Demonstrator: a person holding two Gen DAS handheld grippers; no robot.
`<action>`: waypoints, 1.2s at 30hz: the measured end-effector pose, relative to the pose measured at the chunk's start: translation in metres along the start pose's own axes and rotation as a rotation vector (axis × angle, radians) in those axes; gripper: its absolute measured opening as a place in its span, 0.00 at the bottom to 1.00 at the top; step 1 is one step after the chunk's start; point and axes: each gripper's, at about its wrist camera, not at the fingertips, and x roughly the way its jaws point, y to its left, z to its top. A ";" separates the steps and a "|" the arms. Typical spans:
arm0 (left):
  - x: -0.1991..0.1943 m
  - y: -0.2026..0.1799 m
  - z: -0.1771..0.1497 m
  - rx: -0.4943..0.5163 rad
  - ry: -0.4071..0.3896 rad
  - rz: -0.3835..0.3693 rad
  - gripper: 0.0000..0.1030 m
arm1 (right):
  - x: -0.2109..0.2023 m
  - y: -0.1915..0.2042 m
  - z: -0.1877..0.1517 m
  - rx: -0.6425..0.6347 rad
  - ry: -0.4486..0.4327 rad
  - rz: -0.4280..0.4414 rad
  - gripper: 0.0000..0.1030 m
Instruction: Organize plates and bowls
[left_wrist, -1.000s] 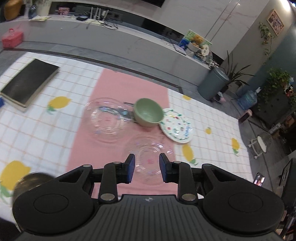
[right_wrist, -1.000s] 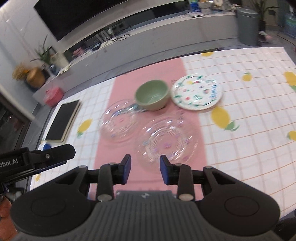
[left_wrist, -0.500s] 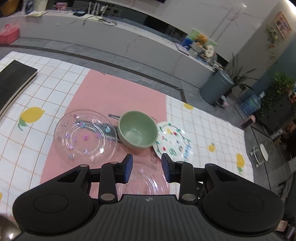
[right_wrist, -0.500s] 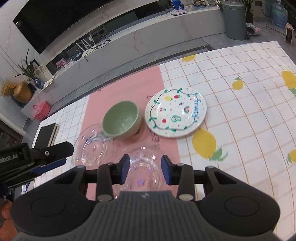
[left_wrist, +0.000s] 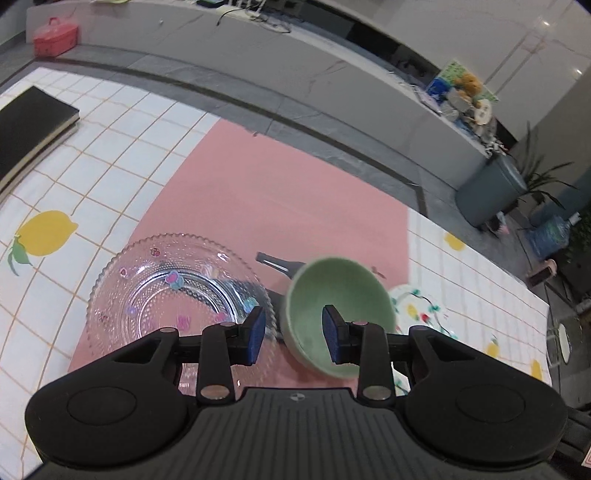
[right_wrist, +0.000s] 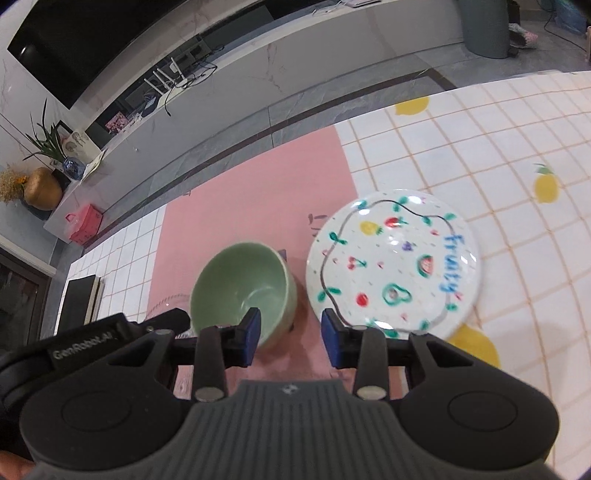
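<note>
A green bowl (left_wrist: 340, 299) stands on the pink runner (left_wrist: 280, 192), with a clear glass plate (left_wrist: 173, 288) to its left and a white fruit-painted plate (left_wrist: 421, 310) to its right. My left gripper (left_wrist: 291, 332) is open, its jaws straddling the bowl's near left rim. In the right wrist view the green bowl (right_wrist: 240, 288) and the white painted plate (right_wrist: 395, 266) sit side by side. My right gripper (right_wrist: 290, 332) is open over the gap between them, its left fingertip at the bowl's near rim. The second glass plate is hidden.
A black book (left_wrist: 29, 125) lies on the lemon-print tablecloth (left_wrist: 110, 147) at the far left. A dark utensil handle (left_wrist: 277, 264) pokes out behind the bowl. The left gripper's body (right_wrist: 92, 339) shows at the lower left of the right wrist view.
Both grippers have moved forward and down toward the green bowl and the painted plate. The near glass plate has slipped out of view beneath them. Both stay open.
</note>
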 end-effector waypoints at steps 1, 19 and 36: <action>0.004 0.000 0.002 -0.003 0.004 0.005 0.37 | 0.005 0.001 0.002 0.000 0.006 -0.002 0.34; 0.033 -0.004 -0.002 0.001 0.051 0.028 0.09 | 0.043 0.001 0.007 0.027 0.064 -0.006 0.12; -0.023 -0.007 -0.017 0.005 0.012 0.037 0.08 | -0.012 0.023 -0.013 -0.017 0.027 -0.003 0.10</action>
